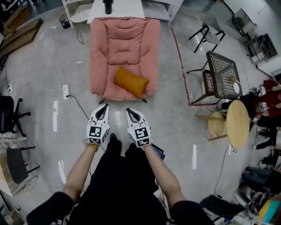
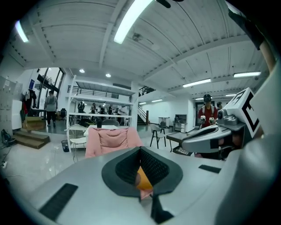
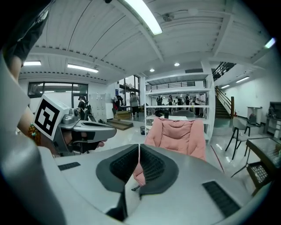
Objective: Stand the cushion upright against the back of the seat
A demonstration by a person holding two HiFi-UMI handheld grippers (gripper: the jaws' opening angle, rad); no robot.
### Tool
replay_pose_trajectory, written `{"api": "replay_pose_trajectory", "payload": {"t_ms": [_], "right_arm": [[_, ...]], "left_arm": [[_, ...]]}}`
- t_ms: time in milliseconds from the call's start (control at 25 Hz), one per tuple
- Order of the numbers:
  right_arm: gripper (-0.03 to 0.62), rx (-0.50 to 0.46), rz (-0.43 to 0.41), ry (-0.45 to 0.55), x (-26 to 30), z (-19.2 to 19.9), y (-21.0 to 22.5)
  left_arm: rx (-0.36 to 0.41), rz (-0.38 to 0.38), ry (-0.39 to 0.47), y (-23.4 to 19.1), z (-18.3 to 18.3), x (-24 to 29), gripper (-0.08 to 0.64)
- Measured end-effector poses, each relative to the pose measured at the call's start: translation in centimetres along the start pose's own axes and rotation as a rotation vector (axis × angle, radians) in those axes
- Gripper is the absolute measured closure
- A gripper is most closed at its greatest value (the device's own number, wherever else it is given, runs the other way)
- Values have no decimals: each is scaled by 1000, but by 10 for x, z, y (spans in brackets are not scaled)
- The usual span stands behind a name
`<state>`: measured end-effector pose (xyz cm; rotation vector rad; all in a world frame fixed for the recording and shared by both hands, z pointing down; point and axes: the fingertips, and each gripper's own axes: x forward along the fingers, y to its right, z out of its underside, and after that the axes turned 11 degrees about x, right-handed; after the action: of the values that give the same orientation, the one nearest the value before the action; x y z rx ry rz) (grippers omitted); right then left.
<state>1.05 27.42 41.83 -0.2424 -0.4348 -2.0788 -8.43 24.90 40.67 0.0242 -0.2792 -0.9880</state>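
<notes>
A pink armchair [image 1: 125,39] stands on the grey floor ahead of me. An orange cushion [image 1: 131,81] lies flat and slanted on the front right of its seat. My left gripper [image 1: 102,110] and right gripper [image 1: 131,113] are held side by side short of the chair's front edge, pointing at it and touching nothing. Both are shut and empty. In the left gripper view the chair [image 2: 112,137] shows beyond the closed jaws [image 2: 140,149], with a bit of the cushion [image 2: 143,180] in the gap below them. The right gripper view shows the chair [image 3: 178,132] past its closed jaws [image 3: 139,146].
A white table [image 1: 116,9] stands behind the chair. To the right are a red floor line [image 1: 180,57], a black mesh table [image 1: 223,74], a black chair [image 1: 204,33] and a round wooden table [image 1: 238,123]. A power strip [image 1: 66,91] with cable lies left of the chair.
</notes>
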Motion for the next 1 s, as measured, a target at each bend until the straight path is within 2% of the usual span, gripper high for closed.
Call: {"api": "replay_pose_trajectory", "payload": {"t_ms": [280, 480, 720, 840, 1000], "right_arm": [[577, 6, 2, -53, 40, -1, 34], [575, 30, -28, -73, 68, -6, 82], [575, 27, -113, -115, 96, -17, 134], [575, 26, -126, -147, 111, -14, 160], [575, -7, -134, -193, 145, -7, 180]], "left_arm": [[11, 34, -28, -18, 11, 48, 548], [15, 18, -80, -19, 17, 106, 548], [10, -25, -135, -9, 8, 169, 548], [-8, -48, -146, -5, 7, 190, 548], [-3, -39, -165, -17, 23, 211, 548]]}}
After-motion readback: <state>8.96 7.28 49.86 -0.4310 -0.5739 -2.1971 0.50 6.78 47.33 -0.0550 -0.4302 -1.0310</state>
